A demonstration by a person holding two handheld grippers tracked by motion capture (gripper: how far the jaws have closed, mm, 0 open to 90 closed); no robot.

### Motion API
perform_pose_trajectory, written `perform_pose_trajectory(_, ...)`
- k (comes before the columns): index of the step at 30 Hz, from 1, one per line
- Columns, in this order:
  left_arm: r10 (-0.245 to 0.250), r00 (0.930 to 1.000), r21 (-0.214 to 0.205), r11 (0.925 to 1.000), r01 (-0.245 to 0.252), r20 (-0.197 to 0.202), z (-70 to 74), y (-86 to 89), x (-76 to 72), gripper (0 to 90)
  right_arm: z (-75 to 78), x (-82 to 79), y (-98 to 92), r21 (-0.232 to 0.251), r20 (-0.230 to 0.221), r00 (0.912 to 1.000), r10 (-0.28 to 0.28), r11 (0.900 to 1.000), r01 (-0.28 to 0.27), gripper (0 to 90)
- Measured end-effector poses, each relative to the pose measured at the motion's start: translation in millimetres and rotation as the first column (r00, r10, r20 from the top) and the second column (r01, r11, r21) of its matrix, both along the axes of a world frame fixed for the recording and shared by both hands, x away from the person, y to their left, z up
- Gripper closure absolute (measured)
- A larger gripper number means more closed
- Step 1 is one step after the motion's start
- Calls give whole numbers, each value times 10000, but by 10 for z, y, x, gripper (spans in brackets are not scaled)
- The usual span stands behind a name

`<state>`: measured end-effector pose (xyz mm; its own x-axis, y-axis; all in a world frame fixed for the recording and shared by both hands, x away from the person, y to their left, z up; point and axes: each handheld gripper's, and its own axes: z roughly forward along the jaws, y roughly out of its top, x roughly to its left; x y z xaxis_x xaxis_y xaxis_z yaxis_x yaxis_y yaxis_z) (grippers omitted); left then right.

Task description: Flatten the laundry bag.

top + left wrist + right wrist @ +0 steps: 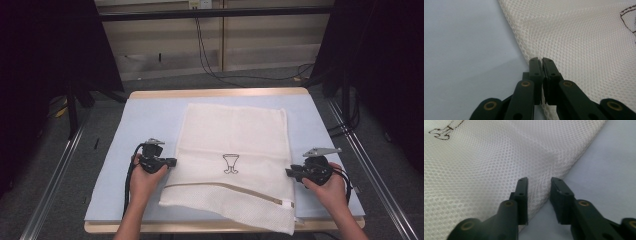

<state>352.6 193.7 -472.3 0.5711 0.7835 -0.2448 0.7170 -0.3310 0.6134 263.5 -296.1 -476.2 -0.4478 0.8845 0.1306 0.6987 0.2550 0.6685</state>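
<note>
Two grippers worked the side edges of a white mesh laundry bag (235, 150) lying flat on the pale blue table (145, 120): the left gripper (540, 60) was pinched tight on the bag's left edge, while the right gripper (539, 181) had its jaws a narrow gap apart astride the right edge, not yet pressing. Seemingly the grasping step before a fold, the next move called for the right jaws to finish closing on the mesh, then both hands lifting together.
</note>
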Motion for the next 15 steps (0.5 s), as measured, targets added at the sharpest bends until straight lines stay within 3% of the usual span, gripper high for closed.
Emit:
perform_pose_trajectory(3, 13, 10000, 29, 10000, -13, 71, 14, 2, -3, 882, 10, 6, 2, 189, -26, 10000, 52, 9998, -51, 875)
perform_pose_trajectory(13, 417, 9986, 52, 9991, -419, 326, 57, 120, -1, 886, 92, 179, 130, -169, 347, 9994, 63, 9998, -58, 900)
perform_pose_trajectory(15, 620, 9973, -99, 9981, -616, 401, 48, 137, -1, 886, 91, 203, 143, -213, 394, 9992, 72, 9998, -63, 900)
